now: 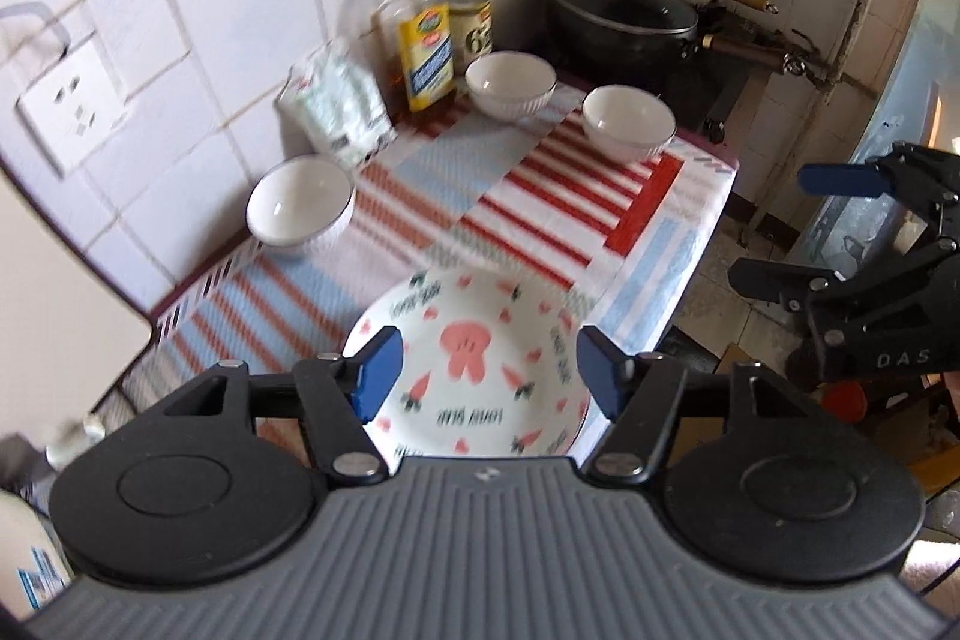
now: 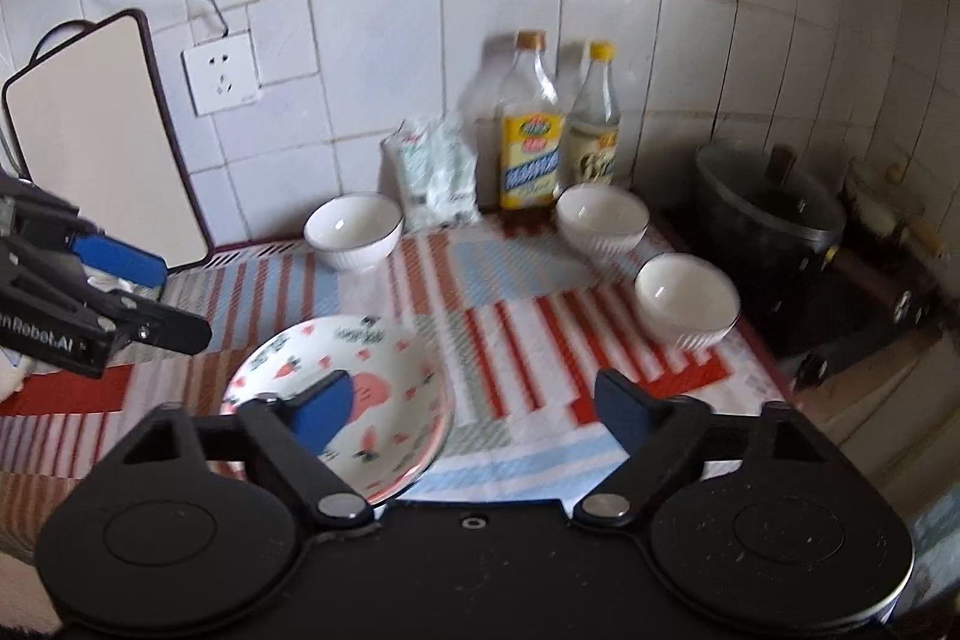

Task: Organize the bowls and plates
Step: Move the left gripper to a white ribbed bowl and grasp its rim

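Left tongs: released, blue pads spread wide, nothing between them; they hang over the rabbit-print plate, which lies flat at lower centre of the left wrist view, near the front edge of the surface. Right tongs: likewise released and empty, held above the front of the striped cloth, with the plate at lower left of that view and partly hidden behind the left-hand pad. The plate carries a pink rabbit at its middle with carrots, hearts and lettering round the rim. Three white ribbed bowls stand upright on the cloth, well apart from one another: the left bowl near the wall tiles, the middle bowl just in front of the bottles, the right bowl close to the right edge of the cloth. Behind them, against the wall: a yellow-label bottle, a yellow-cap bottle and a white packet. A dark lidded pot sits at the right of the frame on a stove. A cutting board leans at upper left, with a wall socket beside it. Each pair of tongs appears at the edge of the other's view.
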### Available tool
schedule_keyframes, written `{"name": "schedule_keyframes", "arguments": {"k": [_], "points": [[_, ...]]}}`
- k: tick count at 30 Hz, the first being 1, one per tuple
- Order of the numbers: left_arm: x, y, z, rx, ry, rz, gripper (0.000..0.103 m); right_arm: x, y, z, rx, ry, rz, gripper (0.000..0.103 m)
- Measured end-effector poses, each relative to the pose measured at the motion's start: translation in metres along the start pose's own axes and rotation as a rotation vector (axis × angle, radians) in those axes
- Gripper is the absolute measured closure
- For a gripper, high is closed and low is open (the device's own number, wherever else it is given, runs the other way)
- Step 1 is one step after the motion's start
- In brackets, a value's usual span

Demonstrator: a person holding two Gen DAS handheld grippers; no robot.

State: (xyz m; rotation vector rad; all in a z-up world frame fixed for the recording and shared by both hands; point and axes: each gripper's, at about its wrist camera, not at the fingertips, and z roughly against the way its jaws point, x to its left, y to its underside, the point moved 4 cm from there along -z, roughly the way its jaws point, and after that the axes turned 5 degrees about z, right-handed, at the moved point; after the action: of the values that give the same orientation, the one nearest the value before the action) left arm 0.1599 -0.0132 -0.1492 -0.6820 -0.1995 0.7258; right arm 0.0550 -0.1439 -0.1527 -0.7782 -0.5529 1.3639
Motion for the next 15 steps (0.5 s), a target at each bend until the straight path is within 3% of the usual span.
{"name": "schedule_keyframes", "arguments": {"k": [7,15], "points": [[-0.052,-0.052,-0.025,-0.053,-0.014,0.06,0.028,-0.063,-0.009,-0.009,-0.058,-0.024,0.148,0.011],[-0.1,-0.101,-0.075,-0.103,-0.05,0.246,0.026,-0.159,-0.015,-0.044,-0.082,-0.141,0.189,0.011]]}}
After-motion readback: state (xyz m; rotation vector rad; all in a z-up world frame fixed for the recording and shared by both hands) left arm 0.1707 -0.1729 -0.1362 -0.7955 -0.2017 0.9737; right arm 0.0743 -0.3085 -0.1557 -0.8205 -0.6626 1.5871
